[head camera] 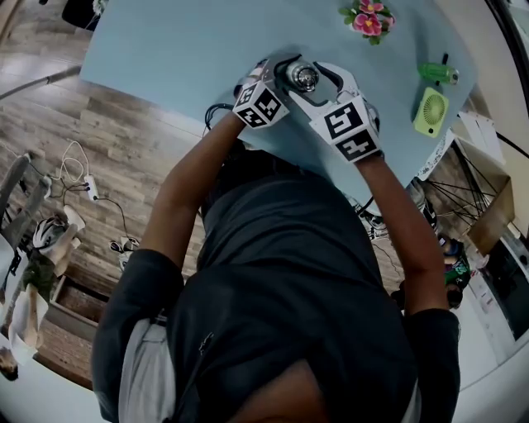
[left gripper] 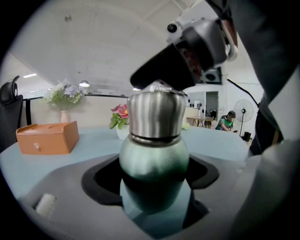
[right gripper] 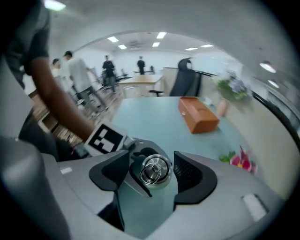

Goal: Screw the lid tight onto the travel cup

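The travel cup (left gripper: 153, 161), green-bodied with a steel lid (left gripper: 156, 115), stands on the pale blue table (head camera: 182, 49) near its front edge. My left gripper (left gripper: 154, 185) is shut on the cup's green body, with a black pad against each side. From above, the lid (right gripper: 155, 171) with its small ring shows between the jaws of my right gripper (right gripper: 152, 177), which hangs over it open, with a gap on each side. In the head view both grippers meet at the cup (head camera: 302, 77): left gripper (head camera: 283, 83), right gripper (head camera: 314, 84).
An orange box (right gripper: 198, 114) and a vase of pale flowers (left gripper: 64, 96) stand further back on the table. Pink flowers (head camera: 368, 16), a small green fan (head camera: 431, 111) and a green item (head camera: 438, 74) lie to the right. People and desks fill the far room.
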`<state>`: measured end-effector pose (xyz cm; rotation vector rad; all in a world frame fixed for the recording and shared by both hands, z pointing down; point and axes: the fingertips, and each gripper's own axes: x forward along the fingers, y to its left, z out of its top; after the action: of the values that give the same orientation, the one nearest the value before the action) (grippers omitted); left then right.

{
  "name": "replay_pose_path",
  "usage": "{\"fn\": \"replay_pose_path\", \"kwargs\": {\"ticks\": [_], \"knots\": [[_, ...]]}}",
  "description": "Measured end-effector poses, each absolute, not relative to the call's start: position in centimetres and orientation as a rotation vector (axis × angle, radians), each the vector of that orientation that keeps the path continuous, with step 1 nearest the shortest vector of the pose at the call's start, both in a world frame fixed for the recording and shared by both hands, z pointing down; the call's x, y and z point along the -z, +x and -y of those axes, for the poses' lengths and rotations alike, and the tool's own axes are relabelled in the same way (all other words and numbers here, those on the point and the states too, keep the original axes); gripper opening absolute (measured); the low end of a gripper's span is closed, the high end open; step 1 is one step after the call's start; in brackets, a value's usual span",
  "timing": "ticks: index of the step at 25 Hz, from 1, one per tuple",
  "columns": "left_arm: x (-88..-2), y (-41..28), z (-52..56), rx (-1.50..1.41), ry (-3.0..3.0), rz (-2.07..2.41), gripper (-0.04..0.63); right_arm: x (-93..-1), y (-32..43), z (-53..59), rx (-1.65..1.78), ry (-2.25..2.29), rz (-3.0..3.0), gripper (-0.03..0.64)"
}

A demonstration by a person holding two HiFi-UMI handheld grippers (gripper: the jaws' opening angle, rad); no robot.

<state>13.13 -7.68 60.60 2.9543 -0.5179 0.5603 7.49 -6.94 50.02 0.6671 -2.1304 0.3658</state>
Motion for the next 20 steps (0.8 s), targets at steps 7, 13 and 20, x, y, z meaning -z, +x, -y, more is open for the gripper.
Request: {"fn": "replay_pose_path", "kwargs": {"ticks": [7, 13, 20], "knots": [[-60.6, 13.1, 7.7, -0.559, 2.957, 0.517, 0.431, -50.9, 8.8, 5.7, 0.525, -0.280, 1.788, 0.276], [-60.6, 13.3, 7.7, -0.557, 2.959, 0.513, 0.431, -53.8, 9.2, 5.4, 0.716, -0.540, 1.624, 0.270], [-60.5, 13.2, 7.7, -0.553, 2.962, 0.510, 0.431, -53.9, 8.4, 5.8, 0.283, -0.187, 1.875, 0.241]]}}
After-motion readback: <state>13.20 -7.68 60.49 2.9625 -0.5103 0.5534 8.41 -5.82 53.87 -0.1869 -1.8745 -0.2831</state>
